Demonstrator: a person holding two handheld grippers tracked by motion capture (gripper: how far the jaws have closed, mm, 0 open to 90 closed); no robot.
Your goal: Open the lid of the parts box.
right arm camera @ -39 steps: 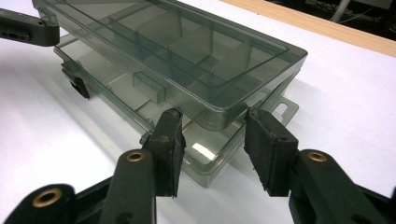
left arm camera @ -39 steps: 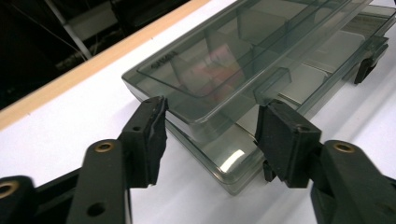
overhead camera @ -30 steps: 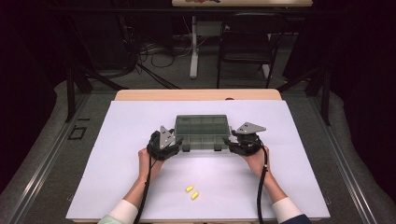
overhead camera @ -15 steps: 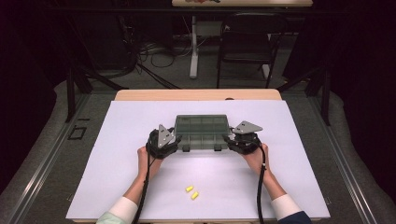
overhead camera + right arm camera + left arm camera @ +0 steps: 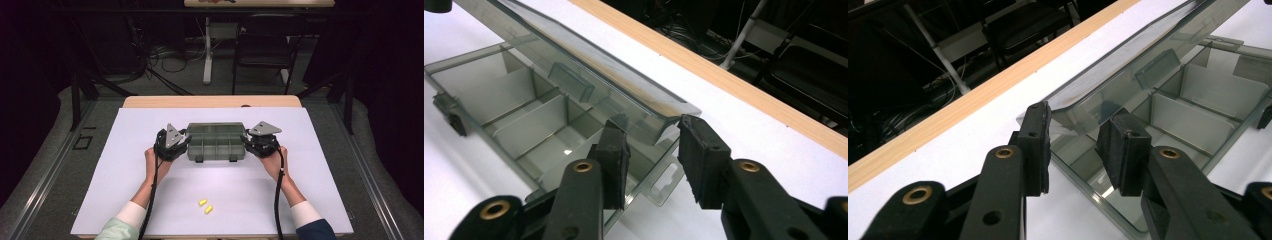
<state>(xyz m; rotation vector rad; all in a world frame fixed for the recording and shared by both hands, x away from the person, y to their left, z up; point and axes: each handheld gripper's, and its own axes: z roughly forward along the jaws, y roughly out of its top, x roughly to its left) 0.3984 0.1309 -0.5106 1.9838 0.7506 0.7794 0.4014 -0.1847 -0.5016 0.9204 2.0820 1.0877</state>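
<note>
Standing at the middle of the white bench point(image 5: 125, 190), a smoky-grey plastic organiser box point(image 5: 216, 144) has one pair of tongs at each short end. The left tongs point(image 5: 184, 142) sit at its left end and the right tongs point(image 5: 248, 140) at its right end, each carried in a hand that reaches in from the near edge.

From the left gripper view, the lid point(image 5: 1128, 65) is raised and tilted, hinged along the far side, with the divided compartments point(image 5: 1198, 100) open beneath it. The left tongs point(image 5: 1074, 145) have just been closing, and the lid's corner lies between the two pads; whether the pads press on it I cannot tell.

From the right gripper view the same holds at the other end: the right tongs point(image 5: 654, 152) have just been closing, and the lid's corner point(image 5: 674, 112) lies between the pads. Whether they grip it I cannot tell.

Two small yellow pieces point(image 5: 205, 205) lie on the bench nearer the person, well apart from the box. A wooden strip point(image 5: 210, 101) runs along the bench's far edge.
</note>
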